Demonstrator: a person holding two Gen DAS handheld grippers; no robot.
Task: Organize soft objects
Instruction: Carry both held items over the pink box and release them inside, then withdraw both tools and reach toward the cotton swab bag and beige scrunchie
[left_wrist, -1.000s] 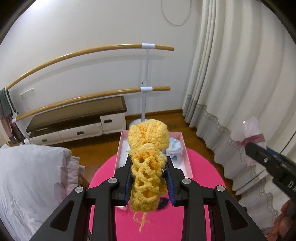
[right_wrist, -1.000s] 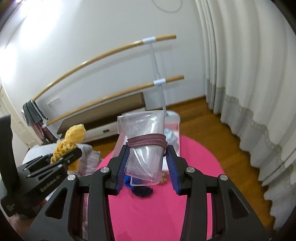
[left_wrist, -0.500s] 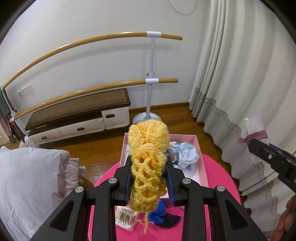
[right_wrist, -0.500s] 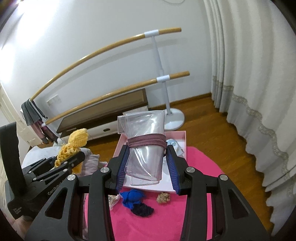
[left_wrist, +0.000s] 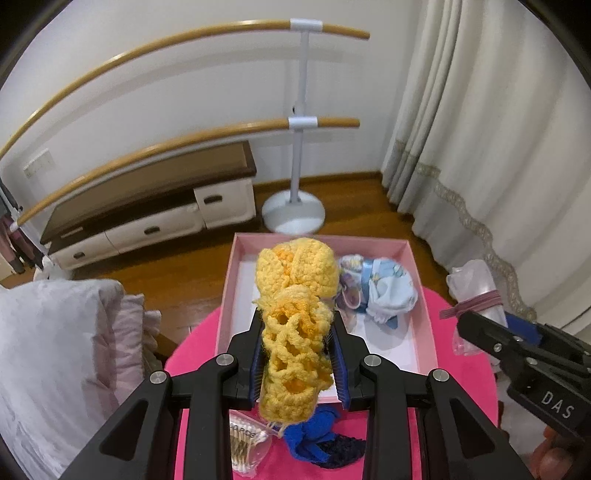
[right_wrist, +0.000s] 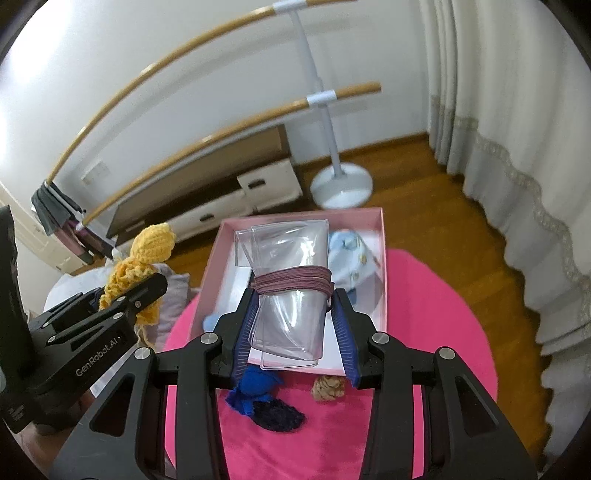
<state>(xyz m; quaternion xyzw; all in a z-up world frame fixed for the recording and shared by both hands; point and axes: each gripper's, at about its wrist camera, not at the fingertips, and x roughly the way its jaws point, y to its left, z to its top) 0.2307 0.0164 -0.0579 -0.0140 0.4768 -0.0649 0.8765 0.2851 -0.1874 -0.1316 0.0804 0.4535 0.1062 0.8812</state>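
Note:
My left gripper (left_wrist: 297, 328) is shut on a yellow crocheted piece (left_wrist: 295, 317) that stands up between its pads, above the near edge of an open pink box (left_wrist: 421, 295). My right gripper (right_wrist: 293, 314) is shut on a roll of clear plastic bags (right_wrist: 288, 295) bound with mauve hair ties, also over the box (right_wrist: 212, 258). A light blue patterned cloth (left_wrist: 384, 288) lies inside the box at the right. On the pink round table (right_wrist: 424, 332) in front of the box lie a blue and dark navy fabric piece (right_wrist: 262, 395) and a tan knot (right_wrist: 328, 387).
A packet of cotton swabs (left_wrist: 243, 443) lies by the blue fabric (left_wrist: 314, 435). A white pillow (left_wrist: 48, 350) is at the left. Behind the table stand a wooden ballet barre on a white round base (left_wrist: 293, 218), a low drawer cabinet (left_wrist: 147, 218) and cream curtains (left_wrist: 480, 129).
Both grippers have moved forward and down toward the pink box, each still holding its item. The box and the loose items on the table now show larger and lower in both views.

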